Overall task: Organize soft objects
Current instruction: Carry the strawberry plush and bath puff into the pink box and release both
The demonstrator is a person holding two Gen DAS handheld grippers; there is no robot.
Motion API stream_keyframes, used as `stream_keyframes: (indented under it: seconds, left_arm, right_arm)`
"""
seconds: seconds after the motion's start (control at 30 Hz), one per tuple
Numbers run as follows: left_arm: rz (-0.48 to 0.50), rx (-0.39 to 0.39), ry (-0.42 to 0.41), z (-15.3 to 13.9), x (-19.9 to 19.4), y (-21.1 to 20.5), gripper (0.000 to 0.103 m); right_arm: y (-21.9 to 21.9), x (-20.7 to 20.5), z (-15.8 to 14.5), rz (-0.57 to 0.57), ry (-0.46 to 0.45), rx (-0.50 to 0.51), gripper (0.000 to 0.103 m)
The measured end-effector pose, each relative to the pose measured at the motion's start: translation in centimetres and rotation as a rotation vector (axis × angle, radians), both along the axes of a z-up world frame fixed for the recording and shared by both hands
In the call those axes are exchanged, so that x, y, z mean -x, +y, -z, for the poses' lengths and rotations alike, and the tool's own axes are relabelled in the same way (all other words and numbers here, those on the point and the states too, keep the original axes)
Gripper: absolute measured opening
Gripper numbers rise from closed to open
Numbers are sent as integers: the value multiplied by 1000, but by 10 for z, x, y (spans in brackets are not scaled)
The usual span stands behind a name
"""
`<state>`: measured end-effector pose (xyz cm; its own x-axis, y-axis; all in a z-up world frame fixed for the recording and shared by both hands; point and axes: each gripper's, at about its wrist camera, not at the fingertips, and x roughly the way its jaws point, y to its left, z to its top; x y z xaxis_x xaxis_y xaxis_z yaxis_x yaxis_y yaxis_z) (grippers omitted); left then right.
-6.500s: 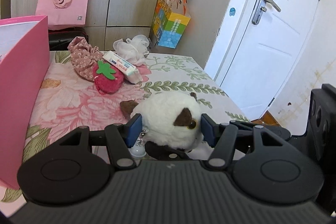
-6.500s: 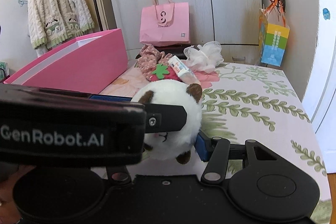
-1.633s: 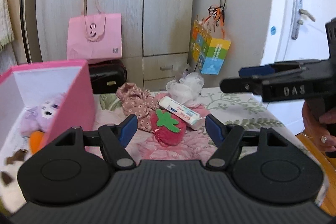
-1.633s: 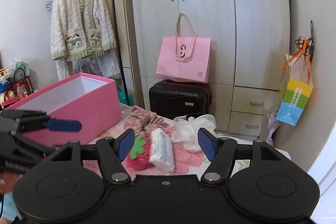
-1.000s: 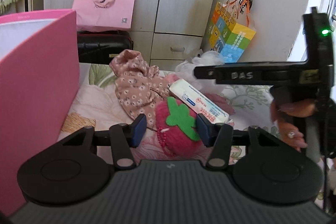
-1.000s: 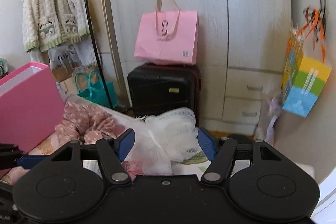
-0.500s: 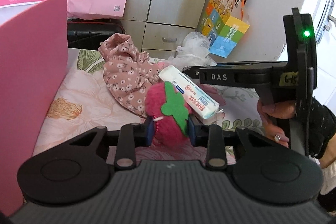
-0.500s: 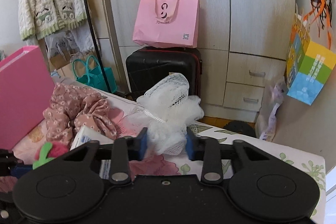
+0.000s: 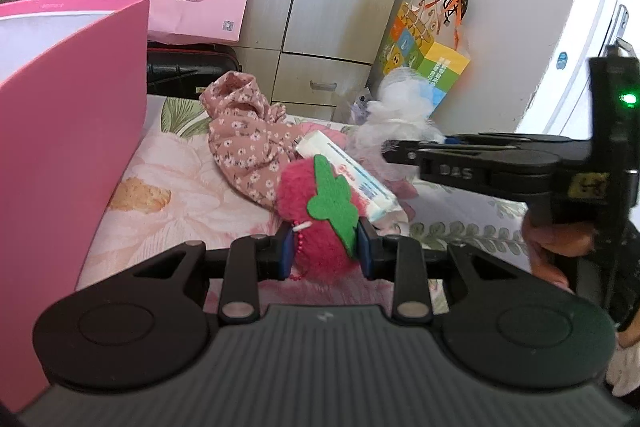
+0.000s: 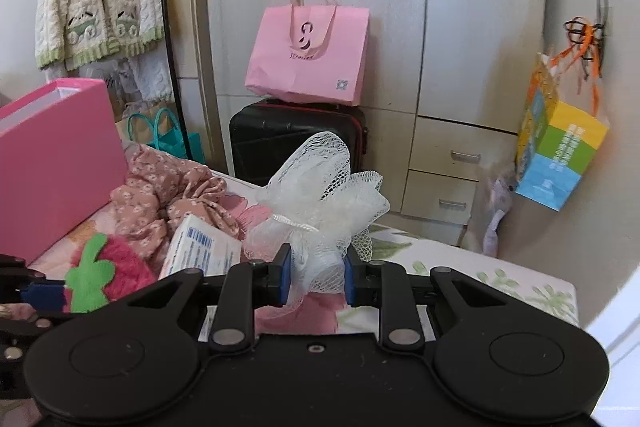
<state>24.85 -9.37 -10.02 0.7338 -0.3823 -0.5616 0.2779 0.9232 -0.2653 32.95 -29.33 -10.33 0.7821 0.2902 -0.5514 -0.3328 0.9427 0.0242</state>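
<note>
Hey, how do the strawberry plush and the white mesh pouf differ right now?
The strawberry plush is pink-red fuzz with a green felt leaf; the mesh pouf is white, see-through netting. The plush is a compact rounded lump; the pouf is loose and ruffled, billowing up above the pads. The left claw is shut on the plush; the right claw is shut on the pouf. Both are soft and squeezed between blue pads.

The left gripper point(image 9: 325, 253) pointed forward and slightly downward, its blue pads point(image 9: 285, 251) pressed against both sides of the strawberry plush point(image 9: 316, 223). The right gripper point(image 10: 315, 277) had just been closing; its pads point(image 10: 284, 277) pinched the white mesh bath pouf point(image 10: 320, 203). In the left wrist view, the right gripper extended level from the right edge, gripped from below by the person's right hand point(image 9: 554, 241).
</note>
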Motion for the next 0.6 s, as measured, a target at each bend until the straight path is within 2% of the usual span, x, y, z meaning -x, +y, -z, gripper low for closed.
stream_keyframes:
  seconds: [0.5, 0.6]
  left_arm:
    - [19, 22, -3, -10, 48, 18, 30]
    - [40, 29, 9, -15, 59, 24, 30]
  right_arm:
    - [-14, 88, -15, 110, -11, -70, 29]
    - [-9, 107, -15, 146, -18, -48, 29]
